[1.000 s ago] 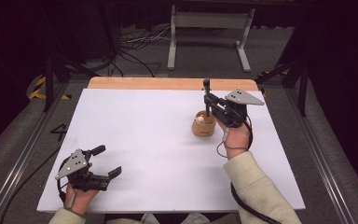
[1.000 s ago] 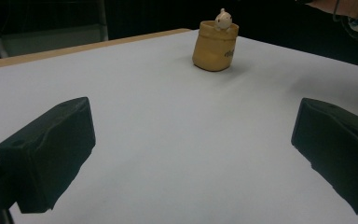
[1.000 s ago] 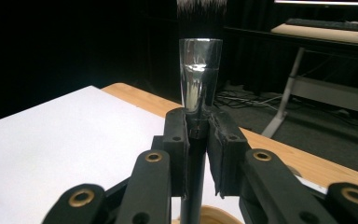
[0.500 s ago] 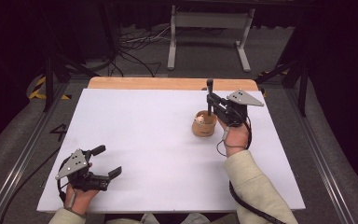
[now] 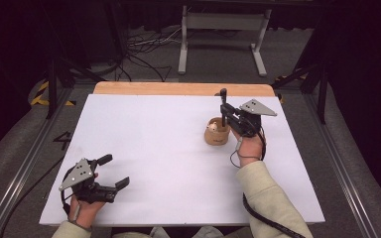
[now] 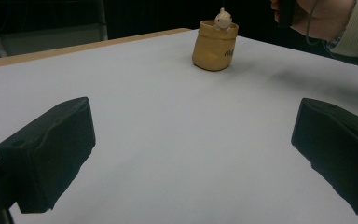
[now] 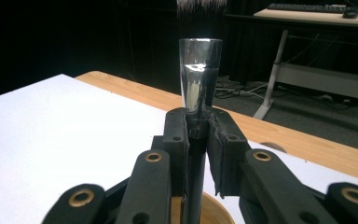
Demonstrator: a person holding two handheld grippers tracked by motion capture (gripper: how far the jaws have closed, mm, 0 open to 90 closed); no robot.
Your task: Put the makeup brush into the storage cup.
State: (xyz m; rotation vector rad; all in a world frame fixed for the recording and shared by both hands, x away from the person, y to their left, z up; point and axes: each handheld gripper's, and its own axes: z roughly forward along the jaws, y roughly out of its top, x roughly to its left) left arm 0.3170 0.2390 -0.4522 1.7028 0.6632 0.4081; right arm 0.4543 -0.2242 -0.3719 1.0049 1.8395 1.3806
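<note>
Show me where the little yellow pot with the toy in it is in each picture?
High view: the pot sits right of centre, beside the right tool.
Left gripper view: top, just right of centre.
Right gripper view: its rim peeks out at the bottom.
Shared landmark: the white sheet.

The little yellow bag [image 6: 214, 45] on the table has some dark letters on its side, but they are too small and blurry to read.

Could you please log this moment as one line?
right gripper: shut on brush, above holder | left gripper: open, idle
</note>
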